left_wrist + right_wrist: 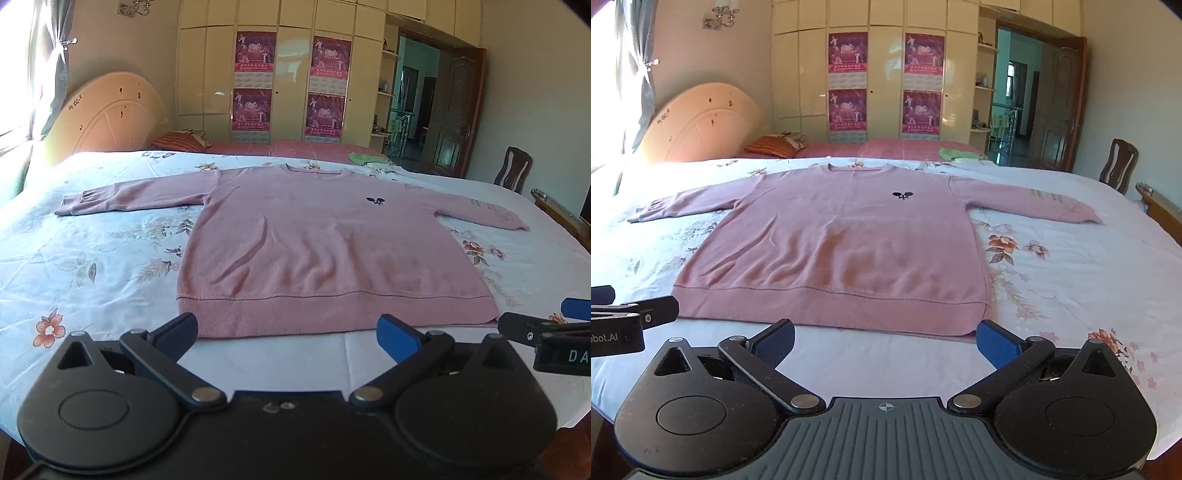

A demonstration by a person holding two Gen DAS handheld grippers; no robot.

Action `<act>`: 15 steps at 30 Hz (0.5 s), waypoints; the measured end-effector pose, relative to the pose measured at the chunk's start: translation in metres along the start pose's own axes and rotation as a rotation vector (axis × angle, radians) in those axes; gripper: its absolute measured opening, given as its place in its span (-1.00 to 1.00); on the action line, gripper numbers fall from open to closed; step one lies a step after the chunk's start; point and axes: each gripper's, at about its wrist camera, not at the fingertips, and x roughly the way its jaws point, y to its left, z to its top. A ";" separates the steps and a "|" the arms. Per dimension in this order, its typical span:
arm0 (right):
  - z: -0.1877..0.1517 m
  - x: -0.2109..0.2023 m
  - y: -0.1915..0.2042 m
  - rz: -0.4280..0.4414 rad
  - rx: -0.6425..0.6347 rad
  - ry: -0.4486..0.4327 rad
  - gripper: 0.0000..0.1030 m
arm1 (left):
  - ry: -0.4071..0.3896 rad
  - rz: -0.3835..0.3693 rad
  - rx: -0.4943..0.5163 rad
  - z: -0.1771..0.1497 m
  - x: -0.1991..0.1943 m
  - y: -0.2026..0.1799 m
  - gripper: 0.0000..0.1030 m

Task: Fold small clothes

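A pink long-sleeved sweater lies flat and face up on the floral bedsheet, both sleeves spread outward, hem toward me. It also shows in the right wrist view. My left gripper is open and empty, just short of the hem's middle. My right gripper is open and empty, just short of the hem's right part. The right gripper shows at the right edge of the left wrist view; the left gripper shows at the left edge of the right wrist view.
The bed's headboard stands at the far left by a window. A second bed with a striped pillow and a green cloth lies behind. A wooden chair stands at the right, near the open door.
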 end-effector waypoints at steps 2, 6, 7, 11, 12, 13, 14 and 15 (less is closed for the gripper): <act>-0.002 0.000 -0.002 0.001 0.006 0.006 1.00 | -0.001 0.004 0.003 0.000 0.001 0.000 1.00; -0.002 0.002 -0.002 0.000 0.015 0.006 1.00 | 0.000 0.007 0.011 -0.002 0.002 0.001 1.00; -0.002 0.002 -0.002 -0.002 0.016 0.006 1.00 | 0.001 0.009 0.014 -0.002 0.003 0.001 1.00; -0.001 0.004 -0.003 0.001 0.010 0.010 1.00 | 0.011 0.002 0.001 -0.004 0.002 0.012 1.00; -0.001 0.004 -0.003 0.002 0.009 0.009 1.00 | 0.010 0.008 0.001 -0.003 -0.001 0.009 1.00; -0.001 0.004 -0.002 0.004 0.006 0.010 1.00 | 0.011 0.009 0.000 -0.003 0.000 0.011 1.00; 0.000 0.004 -0.002 0.005 0.004 0.010 1.00 | 0.012 0.010 -0.001 -0.002 0.000 0.013 1.00; 0.000 0.004 -0.001 0.006 0.003 0.009 1.00 | 0.011 0.023 0.003 -0.004 0.000 0.003 1.00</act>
